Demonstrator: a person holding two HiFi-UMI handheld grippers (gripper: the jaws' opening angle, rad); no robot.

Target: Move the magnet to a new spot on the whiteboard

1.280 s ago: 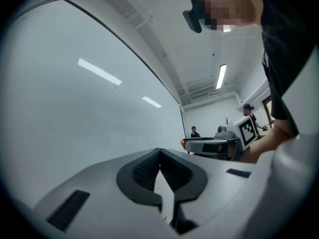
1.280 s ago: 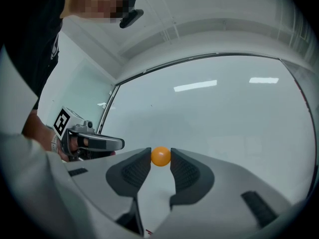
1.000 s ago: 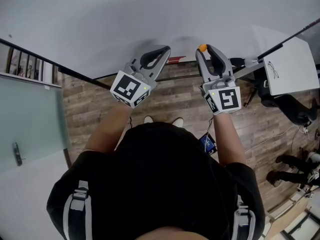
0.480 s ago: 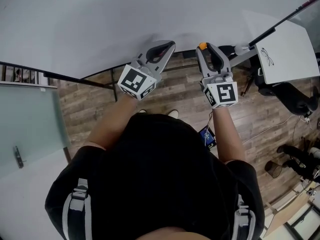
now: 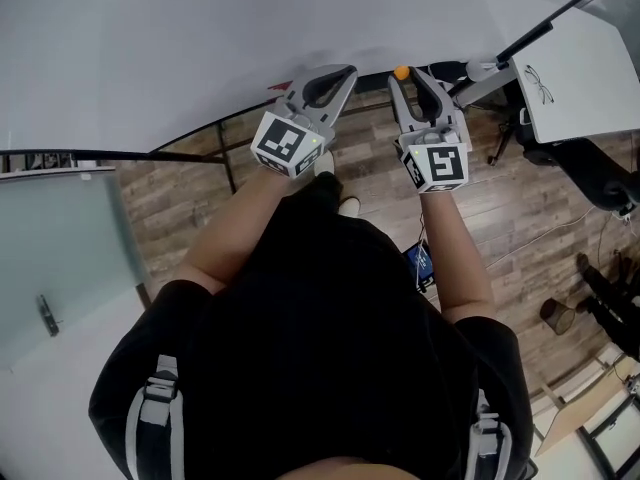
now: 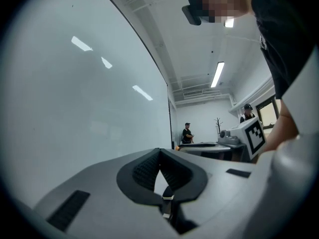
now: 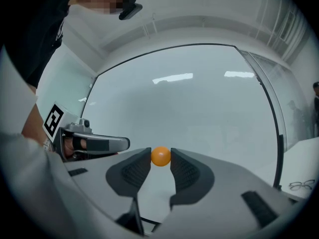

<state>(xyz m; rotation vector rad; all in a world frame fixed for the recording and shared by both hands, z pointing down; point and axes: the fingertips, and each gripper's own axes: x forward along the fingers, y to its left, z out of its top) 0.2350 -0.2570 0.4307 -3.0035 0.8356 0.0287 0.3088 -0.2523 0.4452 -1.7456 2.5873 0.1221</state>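
The magnet (image 7: 160, 156) is pinched at the very tips of the right gripper (image 5: 407, 75), close to the whiteboard (image 5: 200, 38); whether it touches the whiteboard cannot be told. The left gripper (image 5: 336, 72) is closed with nothing in it. The small round magnet could be squeezed out and dropped, or snapped onto the wrong spot if it is let go too early.

The whiteboard (image 5: 200, 38) occupies the upper part of the head view. The left gripper (image 5: 340, 72) and right gripper (image 5: 408, 74) sit side by side at upper centre, tips near the whiteboard's lower edge. The magnet (image 5: 401, 72) lies between the right gripper's jaws. A second board (image 5: 580, 78) stands at upper right, and a glass panel (image 5: 60, 248) at left.
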